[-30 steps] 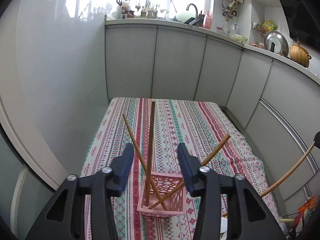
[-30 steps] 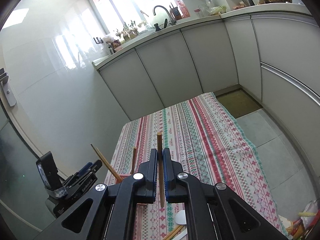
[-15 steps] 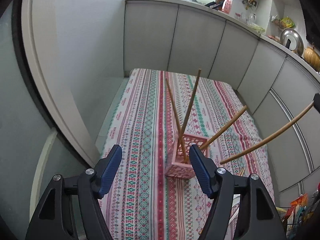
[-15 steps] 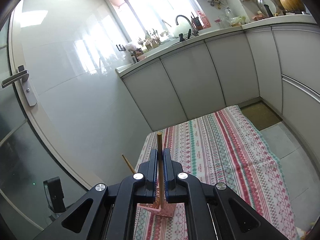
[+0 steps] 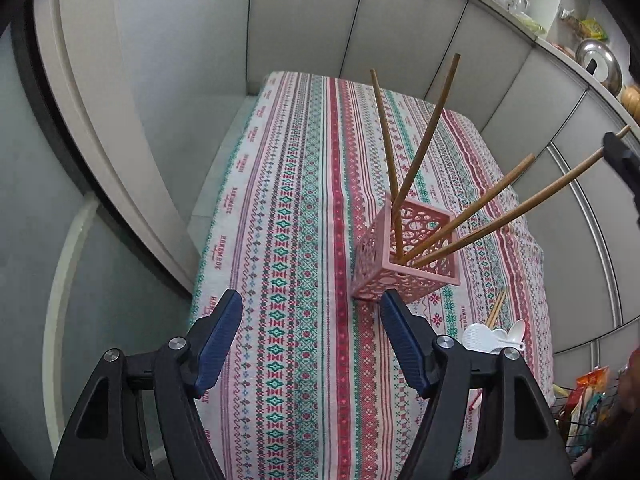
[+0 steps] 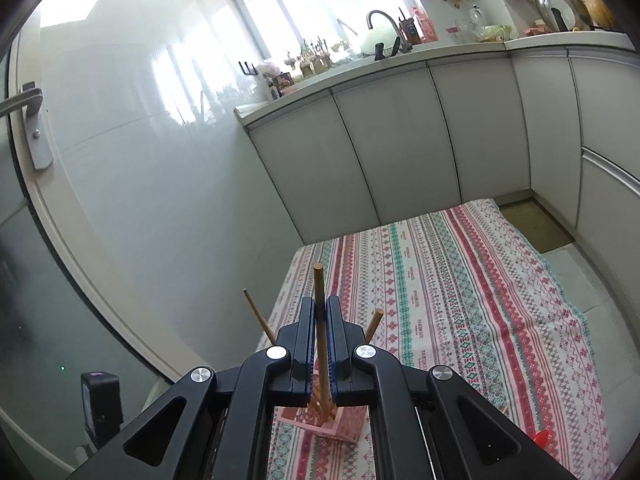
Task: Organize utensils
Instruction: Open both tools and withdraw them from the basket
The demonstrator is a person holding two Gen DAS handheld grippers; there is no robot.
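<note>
A pink perforated basket [image 5: 404, 258] stands on the striped tablecloth [image 5: 296, 208] with three wooden chopsticks leaning in it. A fourth chopstick [image 5: 520, 210] has its lower end in the basket and its upper end held by my right gripper [image 5: 622, 160] at the right edge. In the right wrist view my right gripper [image 6: 320, 308] is shut on that chopstick [image 6: 319, 280], above the basket [image 6: 344, 426]. My left gripper [image 5: 310, 304] is open and empty, just left of and in front of the basket.
White plastic spoons [image 5: 492, 336] and a pair of chopsticks [image 5: 496, 312] lie on the cloth right of the basket. Grey cabinet fronts [image 6: 400, 152] enclose the table at the back and right. A glass door [image 5: 60, 280] is at the left.
My left gripper has drawn back and left from around the basket and opened wider. My right gripper has brought the chopstick's lower end down into the basket.
</note>
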